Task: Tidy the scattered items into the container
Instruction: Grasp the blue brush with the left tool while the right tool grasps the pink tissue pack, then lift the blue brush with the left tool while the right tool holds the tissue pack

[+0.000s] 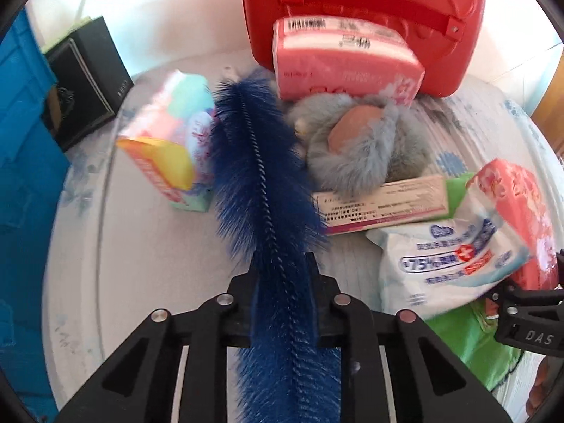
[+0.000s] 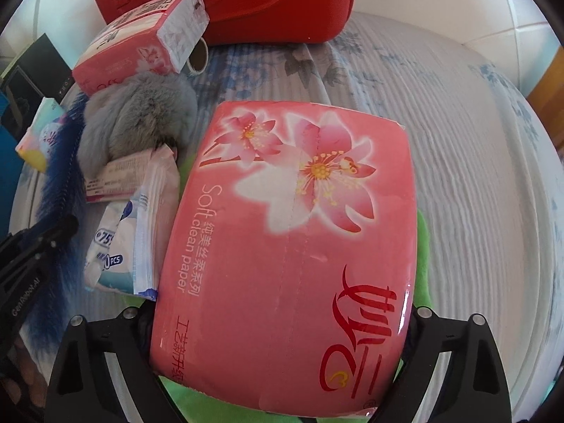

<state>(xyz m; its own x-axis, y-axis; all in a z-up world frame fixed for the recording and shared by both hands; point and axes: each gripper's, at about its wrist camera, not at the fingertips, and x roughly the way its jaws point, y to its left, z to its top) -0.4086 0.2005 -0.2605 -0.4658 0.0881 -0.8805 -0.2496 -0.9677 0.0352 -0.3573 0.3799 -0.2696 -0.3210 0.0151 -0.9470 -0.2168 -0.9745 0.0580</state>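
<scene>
My left gripper [image 1: 282, 268] is shut on a long blue fluffy brush [image 1: 262, 176], which points away over the table. My right gripper [image 2: 282, 320] is shut on a large pink tissue pack [image 2: 292, 246] with flower print; its fingertips are hidden by the pack. The pack also shows at the right of the left wrist view [image 1: 518, 211]. A white wet-wipes pack [image 1: 451, 261] lies beside it and shows in the right wrist view [image 2: 130, 243]. A grey fur item [image 1: 363, 148] rests on a flat paper box [image 1: 384, 208]. A red container [image 1: 359, 17] stands at the back.
A second pink tissue pack [image 1: 345, 60] leans on the red container. A colourful tissue box [image 1: 169, 148] lies left of the brush. A black box [image 1: 84, 81] and a blue crate [image 1: 21, 176] stand at the left. A green cloth [image 1: 469, 345] lies under the packs.
</scene>
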